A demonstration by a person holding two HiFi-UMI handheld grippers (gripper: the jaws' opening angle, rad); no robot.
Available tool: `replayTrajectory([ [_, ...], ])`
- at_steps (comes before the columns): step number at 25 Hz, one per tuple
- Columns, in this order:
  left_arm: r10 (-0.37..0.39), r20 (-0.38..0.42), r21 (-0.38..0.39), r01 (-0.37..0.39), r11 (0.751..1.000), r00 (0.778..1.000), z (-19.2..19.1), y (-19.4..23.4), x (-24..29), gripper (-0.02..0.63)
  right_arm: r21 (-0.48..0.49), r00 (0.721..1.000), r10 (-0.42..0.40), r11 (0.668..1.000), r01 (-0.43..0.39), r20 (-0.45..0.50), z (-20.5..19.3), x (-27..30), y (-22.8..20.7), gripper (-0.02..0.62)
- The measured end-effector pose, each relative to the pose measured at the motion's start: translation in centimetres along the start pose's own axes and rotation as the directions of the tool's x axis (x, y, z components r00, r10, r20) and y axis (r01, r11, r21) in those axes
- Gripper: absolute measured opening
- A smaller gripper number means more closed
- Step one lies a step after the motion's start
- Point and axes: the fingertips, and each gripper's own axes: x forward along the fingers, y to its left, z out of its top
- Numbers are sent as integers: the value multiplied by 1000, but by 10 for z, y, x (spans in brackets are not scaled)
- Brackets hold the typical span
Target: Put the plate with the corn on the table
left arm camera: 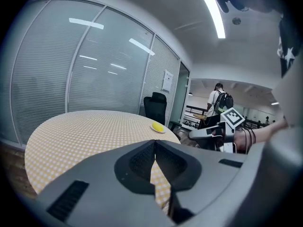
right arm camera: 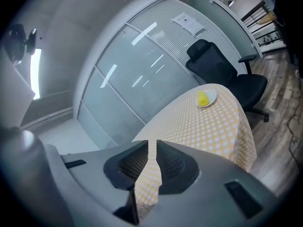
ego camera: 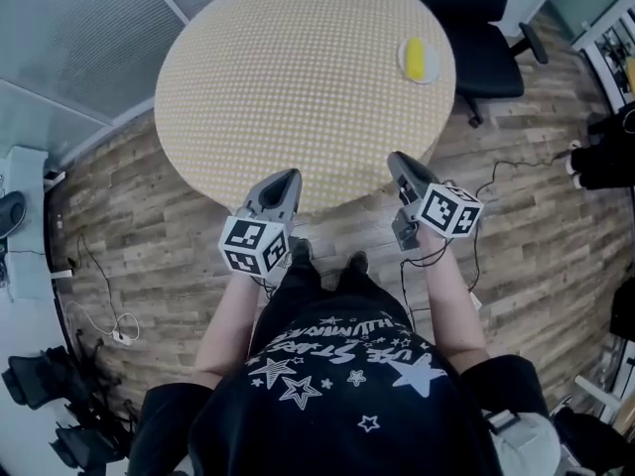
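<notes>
**Plate and corn resting far ahead of two empty grippers**

The left gripper (ego camera: 287, 178) is hovering at the near edge of the round checked surface (ego camera: 298, 77) with its jaws pressed together on nothing. The right gripper (ego camera: 399, 161) is hanging alongside it, jaws nearly together with a thin slit showing between the tips and nothing in it.

The plate (ego camera: 432, 68) is sitting well ahead of the right gripper and a little to its right, close to the surface's far edge, with the yellow corn (ego camera: 416, 58) lying on it. It is lying further off still from the left gripper, ahead and across to the right. A black office chair (ego camera: 488, 59) is standing just beyond it.

Since the plate is already resting on the surface, the task is looking either finished or not yet begun.

The plate is looking small, shallow and rigid, probably light, and likely smooth enough to slip. The corn is lying loose on it and would probably roll if the plate were tilted. The sensible hold would be the rim on the side nearest the right gripper, pinched from the edge with the plate kept level.
</notes>
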Motion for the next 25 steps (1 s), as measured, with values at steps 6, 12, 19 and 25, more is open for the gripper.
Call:
replayTrajectory([
  [6,-62,7,9,62,998,998,5,-8,6,8,-63,998,-38,997,41,43,-1,-29,9,64],
  [12,-173,38,104,168,980,984,25,2,-7,8,-91,982,-109,988,124,155,-3,-43,40,58],
  [19,-264,53,171,252,953,963,29,41,-56,8,-127,956,-168,971,202,239,-32,-33,104,55],
  [25,-323,75,159,308,938,943,16,74,-105,8,-121,936,-223,957,263,272,-81,-32,155,55],
])
